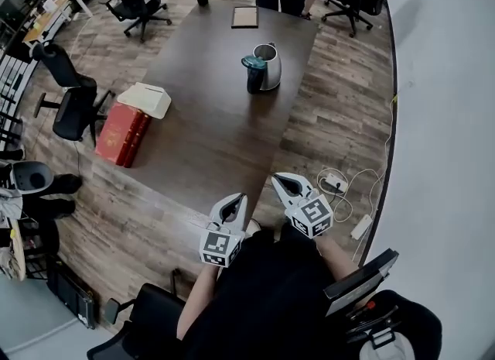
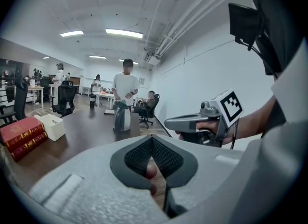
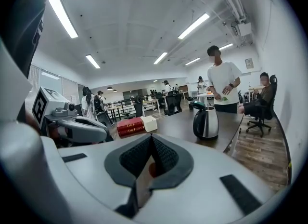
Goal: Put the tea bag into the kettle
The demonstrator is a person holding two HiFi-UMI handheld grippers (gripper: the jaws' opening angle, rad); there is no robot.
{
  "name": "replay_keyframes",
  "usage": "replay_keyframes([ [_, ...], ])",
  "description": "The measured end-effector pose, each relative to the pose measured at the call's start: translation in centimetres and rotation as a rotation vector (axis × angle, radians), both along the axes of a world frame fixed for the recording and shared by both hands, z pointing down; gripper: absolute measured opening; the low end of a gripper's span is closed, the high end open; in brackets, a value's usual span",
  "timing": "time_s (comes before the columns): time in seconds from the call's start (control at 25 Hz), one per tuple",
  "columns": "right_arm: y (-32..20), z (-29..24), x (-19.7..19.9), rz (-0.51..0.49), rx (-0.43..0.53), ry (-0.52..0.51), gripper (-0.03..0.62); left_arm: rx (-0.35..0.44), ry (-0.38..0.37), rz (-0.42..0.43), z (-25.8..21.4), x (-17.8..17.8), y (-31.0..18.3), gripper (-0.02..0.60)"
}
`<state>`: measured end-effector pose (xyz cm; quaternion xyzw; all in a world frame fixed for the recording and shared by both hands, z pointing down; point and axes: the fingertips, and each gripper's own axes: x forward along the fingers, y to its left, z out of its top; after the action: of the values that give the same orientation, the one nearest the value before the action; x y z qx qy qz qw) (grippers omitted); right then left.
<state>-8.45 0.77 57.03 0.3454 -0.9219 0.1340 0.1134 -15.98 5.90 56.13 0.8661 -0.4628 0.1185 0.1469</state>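
Steel kettle (image 1: 267, 66) stands on the far half of the table (image 1: 203, 130), well apart from both grippers. At the near edge, the left gripper (image 1: 239, 197) and right gripper (image 1: 277, 177) hover with jaws pressed together, empty. No tea bag shows in any view. Reaching without one probably just risks toppling the kettle.

Closed left claw (image 2: 152, 140), kettle (image 2: 121, 118) ahead on dark table (image 2: 89, 132)
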Motion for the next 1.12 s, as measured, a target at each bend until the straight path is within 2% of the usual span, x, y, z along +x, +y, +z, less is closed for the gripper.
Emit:
replay_keyframes([
  [0.28, -2.2, -0.9, 0.1, 0.013, 0.038, 0.014, 0.006, -0.004, 0.000, -0.036, 0.5, -1.8, 0.7, 0.002],
  [0.6, -4.0, -0.6, 1.2, 0.002, 0.040, 0.026, 0.006, -0.004, 0.005, -0.093, 0.7, -1.6, 1.1, 0.002],
  [0.76, -5.2, 0.0, 0.2, -0.028, 0.036, 0.003, 0.006, -0.010, -0.026, -0.118, 1.3, -2.0, 1.0, 0.002],
  [0.92, -6.2, 0.6, -0.9, -0.091, 0.025, -0.013, 0.006, -0.022, -0.042, -0.194, 1.6, -2.7, 0.1, 0.002],
  [1.12, -8.5, 1.0, -0.1, -0.130, 0.002, -0.036, 0.006, -0.033, -0.045, -0.233, 1.3, -0.7, -1.5, 0.002],
])
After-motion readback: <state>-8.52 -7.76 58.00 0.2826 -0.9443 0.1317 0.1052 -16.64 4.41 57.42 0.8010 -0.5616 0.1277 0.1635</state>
